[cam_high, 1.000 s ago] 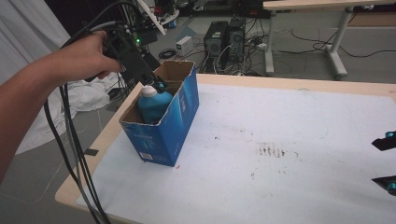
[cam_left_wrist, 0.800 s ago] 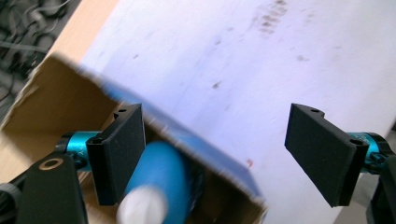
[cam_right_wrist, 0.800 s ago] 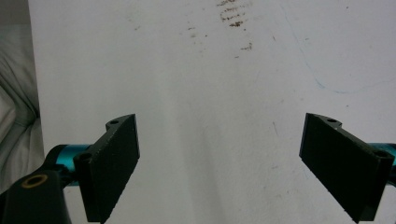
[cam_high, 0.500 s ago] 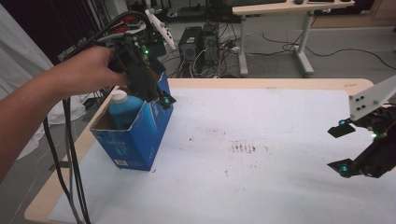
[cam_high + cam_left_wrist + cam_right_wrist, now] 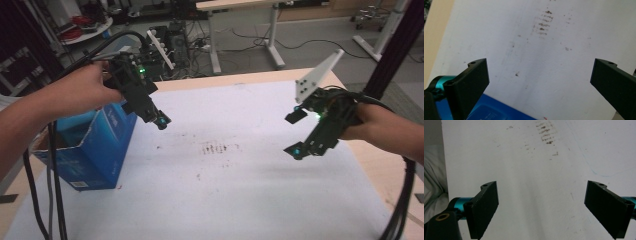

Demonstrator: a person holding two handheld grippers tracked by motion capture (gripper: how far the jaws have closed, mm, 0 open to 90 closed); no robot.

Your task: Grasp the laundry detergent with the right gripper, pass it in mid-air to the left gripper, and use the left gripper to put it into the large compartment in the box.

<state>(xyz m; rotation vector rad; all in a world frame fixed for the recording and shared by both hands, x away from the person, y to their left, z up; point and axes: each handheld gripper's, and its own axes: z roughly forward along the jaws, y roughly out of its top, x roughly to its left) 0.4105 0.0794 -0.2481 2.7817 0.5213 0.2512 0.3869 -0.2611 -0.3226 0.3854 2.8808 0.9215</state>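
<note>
A blue cardboard box (image 5: 95,150) stands open-topped at the table's left side, and its near edge appears low in the left gripper view (image 5: 490,111). A hand holds my left gripper (image 5: 156,118) just right of the box's top, above the white sheet. Its jaws stand wide apart with nothing between them (image 5: 539,80). My right gripper (image 5: 296,133) hovers over the right part of the sheet, pointing left toward the middle. It is open and holds nothing (image 5: 541,207). I cannot make out what lies inside the box.
A white sheet (image 5: 240,190) covers the wooden table (image 5: 372,167), with brown smudges (image 5: 220,148) near its middle. Black cables (image 5: 52,200) hang off the left edge. Desks, a computer tower (image 5: 172,42) and loose cables stand on the floor behind.
My left gripper has risen out of the box and moved right over the sheet. The right gripper has come in from the right edge toward the middle, still open.
</note>
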